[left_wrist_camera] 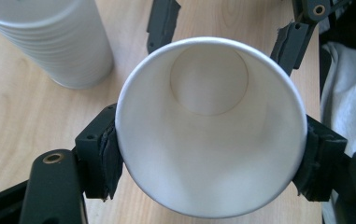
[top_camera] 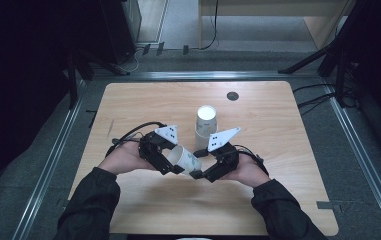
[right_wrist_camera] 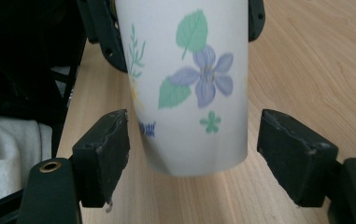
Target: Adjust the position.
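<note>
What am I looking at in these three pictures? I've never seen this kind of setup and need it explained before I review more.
There is no robot here. A person sits at a wooden table and holds a hand tool with two black jaws in each hand.

The high view looks down from above the person. The other two pictures come from small cameras riding on the tools, each looking along its own jaws.

On the table stands a stack of white paper cups.

The left gripper clamps one flowered paper cup near its rim, holding it on its side; the left gripper view looks straight into its open mouth.

The right gripper sits at the cup's bottom end. In the right gripper view its pads stand on either side of the cup with gaps showing, so it is open and not gripping.
</note>
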